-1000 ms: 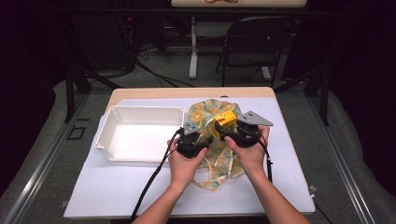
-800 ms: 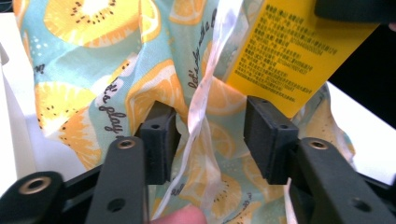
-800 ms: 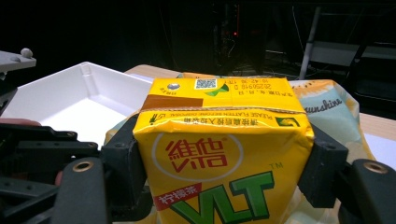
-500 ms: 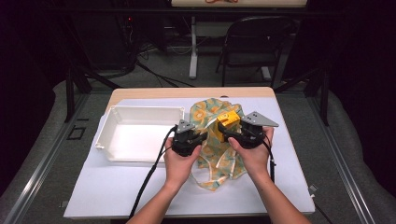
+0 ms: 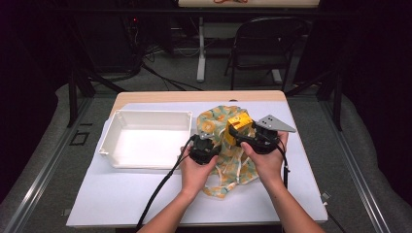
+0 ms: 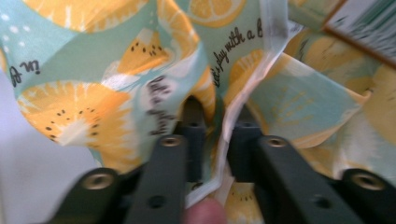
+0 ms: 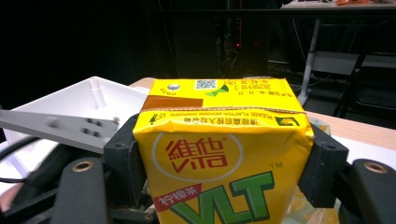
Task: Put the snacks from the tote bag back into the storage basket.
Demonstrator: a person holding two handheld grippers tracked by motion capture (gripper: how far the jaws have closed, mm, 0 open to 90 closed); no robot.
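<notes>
The white tray (image 5: 145, 138) sits on the left half of the worktop (image 5: 121, 204), its inside bare as far as the high view shows, and its right wall lies just beside the left tongs (image 5: 201, 141). To its right lies the fruit-print cloth bag (image 5: 218, 121), crumpled, reaching from the far middle of the worktop down to a strap end near the front edge between the person's forearms. The front left of the white sheet and the strip right of the right hand are open; the tray closes off the left side. The left tongs are closed narrowly on a fold of the bag, its white seam edge pinched between the two black jaws, as the left gripper view (image 6: 212, 140) shows. The right tongs (image 5: 243, 133) hold a yellow lemon-tea carton (image 5: 238, 124) above the bag; in the right gripper view (image 7: 224, 186) the jaws press both side faces of the carton (image 7: 219, 154), which stands upright with its sealed top toward the tray (image 7: 88, 93).
</notes>
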